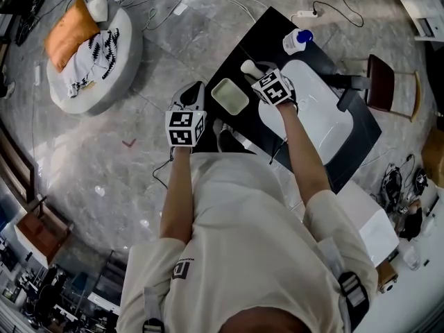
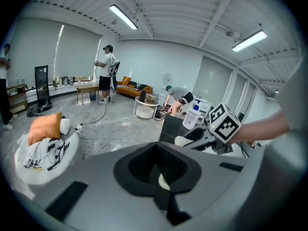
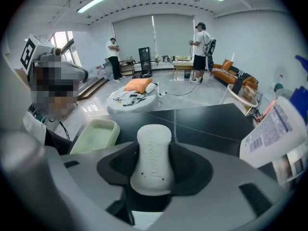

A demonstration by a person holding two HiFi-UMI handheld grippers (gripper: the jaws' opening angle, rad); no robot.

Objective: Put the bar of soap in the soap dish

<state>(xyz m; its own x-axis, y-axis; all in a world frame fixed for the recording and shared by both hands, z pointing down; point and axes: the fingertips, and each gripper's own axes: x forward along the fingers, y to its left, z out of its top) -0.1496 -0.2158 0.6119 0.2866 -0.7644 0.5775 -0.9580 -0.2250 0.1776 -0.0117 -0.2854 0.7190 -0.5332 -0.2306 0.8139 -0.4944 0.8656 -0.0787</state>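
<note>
A white bar of soap (image 3: 154,138) stands lengthwise between the jaws of my right gripper (image 3: 154,163), and the pads press on both of its sides. In the head view the right gripper (image 1: 257,72) hovers over the black table (image 1: 267,30) with the soap (image 1: 250,66) sticking out of its front. A pale green soap dish (image 1: 230,96) (image 3: 94,134) lies empty just to the left of it. My left gripper (image 1: 189,104) (image 2: 160,177) hangs at the table's left edge, its jaws together with nothing in them.
A white and blue pump bottle (image 1: 297,40) (image 3: 275,129) stands at the table's far right corner. A large white basin (image 1: 322,116) fills the table's right half. A chair (image 1: 383,82) is beyond it. A round floor cushion with clothes (image 1: 90,50) and cables lie on the floor to the left.
</note>
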